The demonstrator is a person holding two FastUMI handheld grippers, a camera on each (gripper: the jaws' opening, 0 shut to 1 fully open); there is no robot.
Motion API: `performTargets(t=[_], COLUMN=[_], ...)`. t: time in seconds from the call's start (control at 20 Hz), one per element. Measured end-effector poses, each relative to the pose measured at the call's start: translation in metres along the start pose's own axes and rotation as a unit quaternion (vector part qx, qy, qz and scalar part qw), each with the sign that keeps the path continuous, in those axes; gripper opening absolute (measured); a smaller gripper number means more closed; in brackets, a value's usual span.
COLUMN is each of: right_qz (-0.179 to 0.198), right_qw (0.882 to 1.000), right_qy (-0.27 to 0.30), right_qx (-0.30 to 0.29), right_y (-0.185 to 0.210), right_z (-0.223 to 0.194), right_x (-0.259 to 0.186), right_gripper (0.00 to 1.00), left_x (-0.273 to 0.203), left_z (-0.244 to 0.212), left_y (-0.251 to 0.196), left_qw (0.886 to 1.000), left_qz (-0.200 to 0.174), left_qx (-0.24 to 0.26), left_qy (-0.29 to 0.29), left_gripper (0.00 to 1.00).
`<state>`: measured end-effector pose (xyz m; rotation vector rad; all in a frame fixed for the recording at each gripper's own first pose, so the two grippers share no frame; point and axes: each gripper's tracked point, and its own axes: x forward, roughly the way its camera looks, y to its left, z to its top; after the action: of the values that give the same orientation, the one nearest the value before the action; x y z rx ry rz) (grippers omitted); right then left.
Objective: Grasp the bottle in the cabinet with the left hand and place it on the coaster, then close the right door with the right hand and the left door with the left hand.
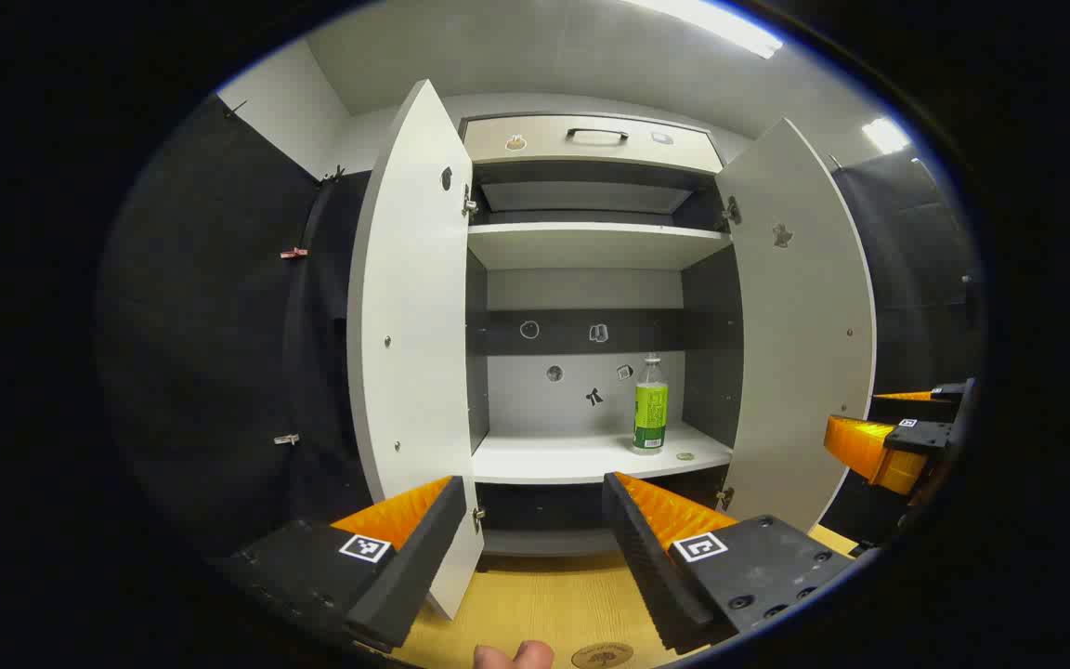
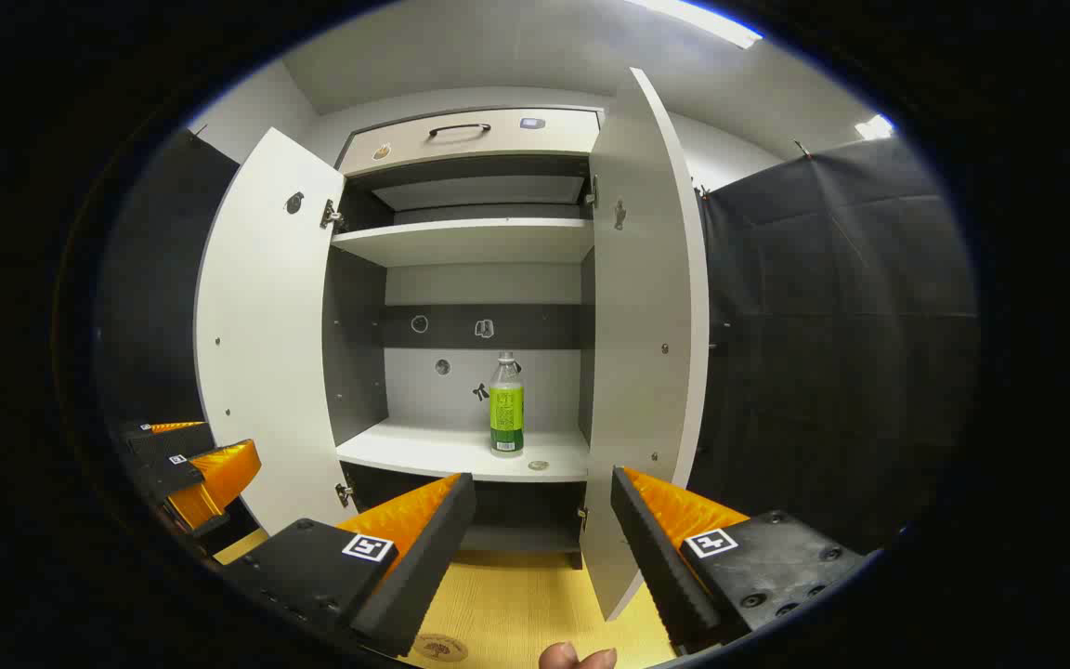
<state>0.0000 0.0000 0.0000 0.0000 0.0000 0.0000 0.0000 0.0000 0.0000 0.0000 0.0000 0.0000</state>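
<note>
Looking along the left gripper (image 1: pixel 530 530) in the left gripper view, its fingers stand wide apart with nothing between them, held well back from the cabinet (image 1: pixel 591 139). Both doors hang open: the left door (image 1: pixel 410 334) and the right door (image 1: pixel 800 325). The bottle (image 1: pixel 650 406) stands upright on the lower shelf (image 1: pixel 544 457), toward its right end, with a small round thing (image 1: pixel 685 456) lying just beside its base. Low at the frame's edge, a round coaster (image 1: pixel 602 656) lies on the wooden table (image 1: pixel 535 595), near a fingertip (image 1: pixel 516 655). The right gripper (image 1: pixel 879 441) shows off to the right, beyond the right door.

From the right gripper view, the right gripper (image 2: pixel 540 534) is likewise spread and empty, facing the edge of the right door (image 2: pixel 646 325). The bottle (image 2: pixel 506 406) sits untouched on the shelf, and the coaster (image 2: pixel 440 647) lies on the table below.

By this evidence the first step, the grasp, is not yet done. The next move calls for the left gripper to reach in between the doors, straddle the bottle's body with fingers open, and close on it squarely.
</note>
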Motion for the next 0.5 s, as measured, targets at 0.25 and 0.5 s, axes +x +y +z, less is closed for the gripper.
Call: performTargets(t=[0.25, 0.5], right_qz=[0.001, 0.002], right_qw=[1.000, 1.000], right_qy=[-0.004, -0.005], right_qx=[-0.001, -0.002], right_y=[-0.0003, 0.0008], right_z=[0.0049, 0.0078], right_x=[-0.0002, -0.0008], right_gripper=[0.98, 0.98], left_x=[-0.0003, -0.0004], left_z=[0.0020, 0.0024], left_y=[-0.0004, -0.0001], left_qw=[1.000, 1.000], left_qz=[-0.001, -0.001], left_qx=[-0.001, 0.003], left_qy=[-0.002, -0.003], left_gripper=[0.95, 0.95])
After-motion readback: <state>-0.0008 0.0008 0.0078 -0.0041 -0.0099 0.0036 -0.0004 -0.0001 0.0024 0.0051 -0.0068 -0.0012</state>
